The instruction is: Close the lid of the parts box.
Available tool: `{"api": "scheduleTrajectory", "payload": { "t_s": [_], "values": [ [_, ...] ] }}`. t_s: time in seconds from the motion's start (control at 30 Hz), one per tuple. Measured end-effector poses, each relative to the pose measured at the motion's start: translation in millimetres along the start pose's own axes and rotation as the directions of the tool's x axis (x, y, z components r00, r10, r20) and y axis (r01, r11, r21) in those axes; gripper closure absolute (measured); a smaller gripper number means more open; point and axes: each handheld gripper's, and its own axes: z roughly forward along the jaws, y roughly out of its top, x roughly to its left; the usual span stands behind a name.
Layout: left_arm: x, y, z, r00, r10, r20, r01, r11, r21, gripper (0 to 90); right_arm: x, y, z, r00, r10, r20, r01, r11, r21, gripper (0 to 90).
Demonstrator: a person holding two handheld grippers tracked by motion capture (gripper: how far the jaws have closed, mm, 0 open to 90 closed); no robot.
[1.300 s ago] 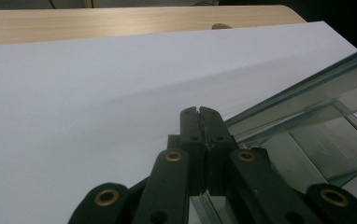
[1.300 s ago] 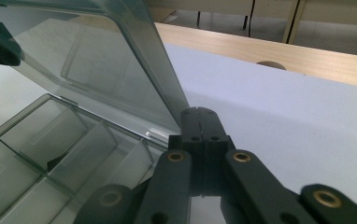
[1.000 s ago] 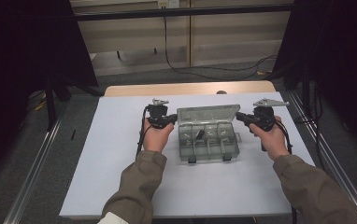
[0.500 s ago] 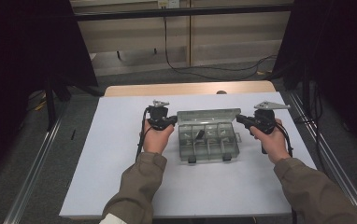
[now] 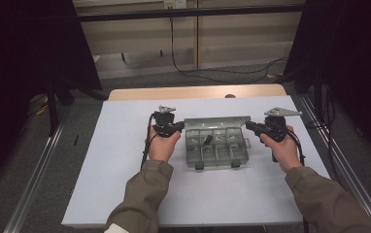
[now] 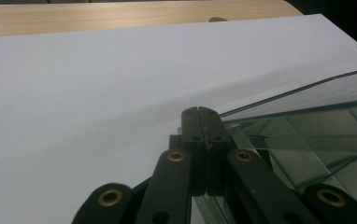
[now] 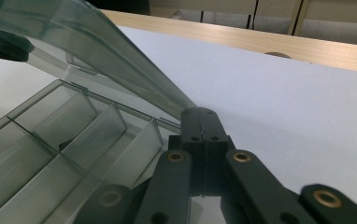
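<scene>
The left claw (image 5: 177, 127) is matt black with brass-ringed pivots; in the left gripper view its jaws are pressed flat together with nothing between them, tips just beside the left edge of the raised lid (image 6: 303, 95). The hand behind it is curled round the grip, sleeve cut off at the bottom of the high view. Mid-bench on a smooth white sheet (image 5: 125, 165) lies the organiser box (image 5: 216, 148): clear, grey-tinted plastic, rectangular, split by thin walls into compartments, lid tilted up at the back. A small dark item in one compartment is hard to make out. The right claw (image 5: 249, 127), likewise closed and holding nothing, points at the lid's right end; whether it touches is unclear.
</scene>
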Motion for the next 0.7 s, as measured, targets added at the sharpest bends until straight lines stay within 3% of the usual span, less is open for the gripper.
{"api": "scheduleTrajectory", "payload": {
  "t_s": [0.7],
  "values": [
    [-1.5, -5.8, -2.7, 0.9999, 0.006, 0.008, -0.006, 1.0, 0.001, 90.0, 1.9, -5.8, -3.5, 0.9999, -0.001, -0.013, 0.001, 1.0, 0.001, 90.0]
  ]
}}
